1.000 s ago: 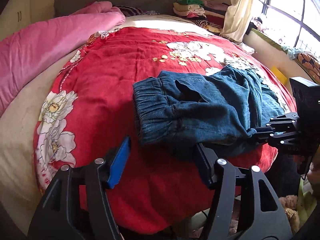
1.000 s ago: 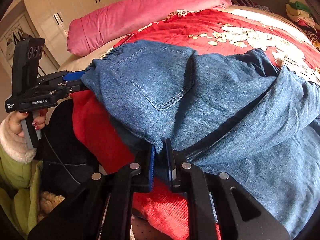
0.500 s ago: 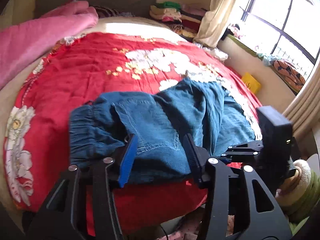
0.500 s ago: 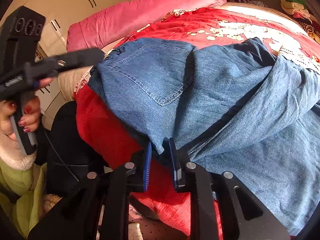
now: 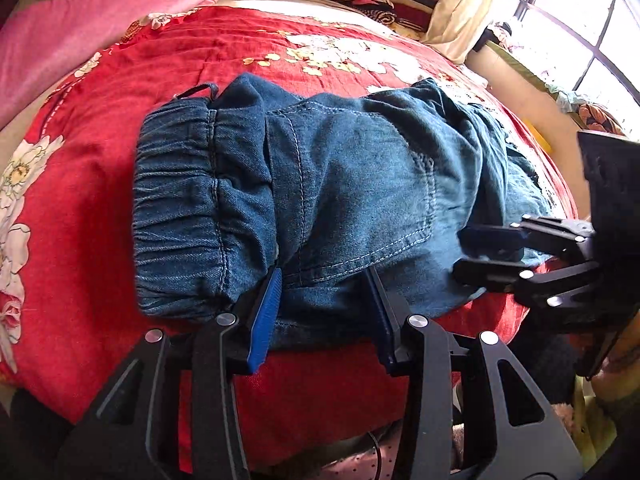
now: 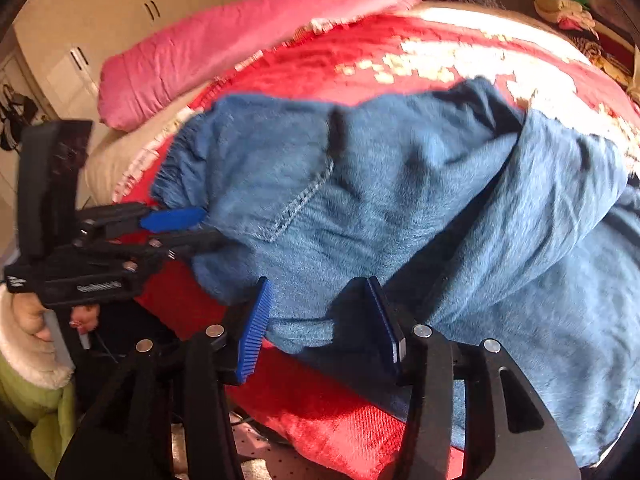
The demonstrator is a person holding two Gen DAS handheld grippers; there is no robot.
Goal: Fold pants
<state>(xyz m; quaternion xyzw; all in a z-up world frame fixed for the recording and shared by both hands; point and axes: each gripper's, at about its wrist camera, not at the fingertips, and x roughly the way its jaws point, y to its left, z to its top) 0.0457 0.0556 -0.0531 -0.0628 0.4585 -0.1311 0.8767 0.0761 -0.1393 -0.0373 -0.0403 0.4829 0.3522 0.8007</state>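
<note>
Scene: blue denim pants [image 5: 344, 200] lie bunched near the front edge of a bed with a red floral quilt [image 5: 120, 200]; the elastic waistband [image 5: 180, 216] points toward the pink blanket [image 5: 80, 40].
Left gripper [image 5: 324, 312]: jaws part-open after just closing in, denim between the blue pads by the waistband and back pocket; the pads do not look pressed on the cloth.
Right gripper [image 6: 320, 320]: jaws have just been opening; a fold of the seat lies loose between the pads, no longer pinched.
Step in hand: likely re-gripping the near edge for a fold.
Doing it well: pinch both layers at the hem line, not one loose ply; match the two grips along the same edge; lift together so the legs drape evenly.
Risk: the cloth lies close to the bed's edge and could slide off.
Unclear: the right view is blurred, so seam detail there is hard to read.
</note>
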